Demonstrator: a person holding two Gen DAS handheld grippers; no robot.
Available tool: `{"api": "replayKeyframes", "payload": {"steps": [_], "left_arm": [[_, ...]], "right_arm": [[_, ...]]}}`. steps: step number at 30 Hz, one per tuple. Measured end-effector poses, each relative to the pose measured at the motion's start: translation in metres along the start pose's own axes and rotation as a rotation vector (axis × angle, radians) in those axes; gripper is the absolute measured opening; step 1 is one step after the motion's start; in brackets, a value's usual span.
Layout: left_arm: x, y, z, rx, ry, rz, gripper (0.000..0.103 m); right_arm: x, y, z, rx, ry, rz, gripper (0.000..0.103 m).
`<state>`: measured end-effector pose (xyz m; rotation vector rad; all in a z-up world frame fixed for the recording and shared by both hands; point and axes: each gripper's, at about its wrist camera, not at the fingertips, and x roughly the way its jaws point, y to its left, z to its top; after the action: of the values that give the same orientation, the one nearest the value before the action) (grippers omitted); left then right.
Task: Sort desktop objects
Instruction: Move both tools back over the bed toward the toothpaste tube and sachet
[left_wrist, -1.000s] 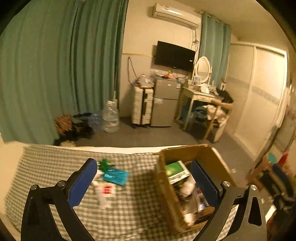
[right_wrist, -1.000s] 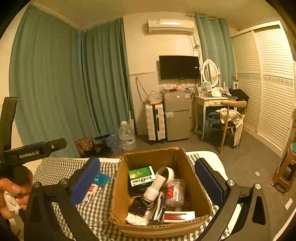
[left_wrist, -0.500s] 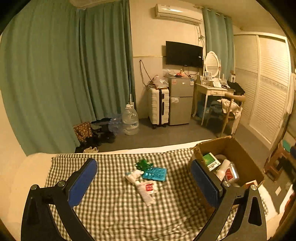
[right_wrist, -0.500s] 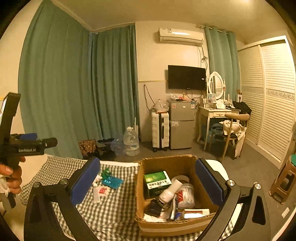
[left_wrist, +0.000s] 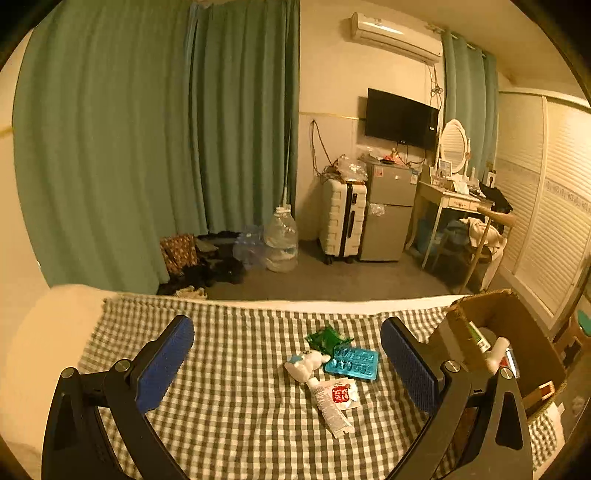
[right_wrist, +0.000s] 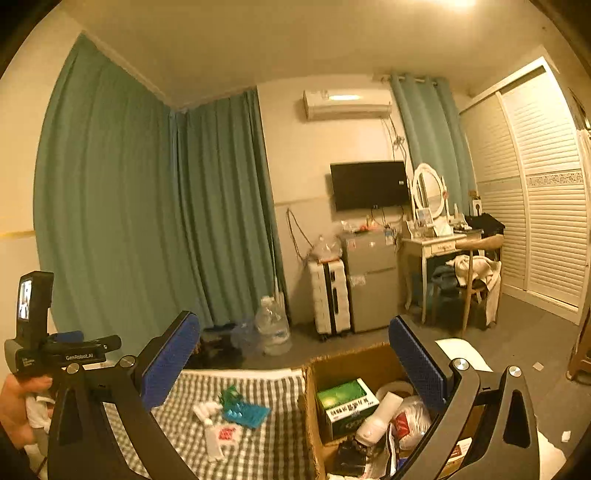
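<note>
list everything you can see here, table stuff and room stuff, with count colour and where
cardboard box: 1, brown, right end of the table, full of items
green box: 1, green and white, inside the cardboard box
blister pack: 1, teal, on the cloth left of the box
green wrapper: 1, green, just behind the blister pack
tube: 1, white, nearest of the loose items
sachet: 1, white with red print, beside the tube
checked cloth: 1, green and white, covers the table
curtains: teal, back wall
television: 1, black, on the wall
suitcase: 1, white, beside the fridge
left gripper: blue pads, open, empty
right gripper: blue pads, open, empty
</note>
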<state>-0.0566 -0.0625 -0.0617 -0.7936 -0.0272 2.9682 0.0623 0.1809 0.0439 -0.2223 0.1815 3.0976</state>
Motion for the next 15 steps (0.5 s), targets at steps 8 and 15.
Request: {"api": "replayKeyframes", "payload": {"steps": [8,15], "left_arm": [[0.07,0.013,-0.041,-0.043,0.151,-0.011,0.103],[0.126,-0.002,-0.09,-0.015,0.306,-0.045,0.103]], "right_arm": [[0.054,0.043,-0.042,-0.108,0.14,0.051,0.103],[0.101,0.071,-0.074,-0.168,0.22,0.135,0.103]]}}
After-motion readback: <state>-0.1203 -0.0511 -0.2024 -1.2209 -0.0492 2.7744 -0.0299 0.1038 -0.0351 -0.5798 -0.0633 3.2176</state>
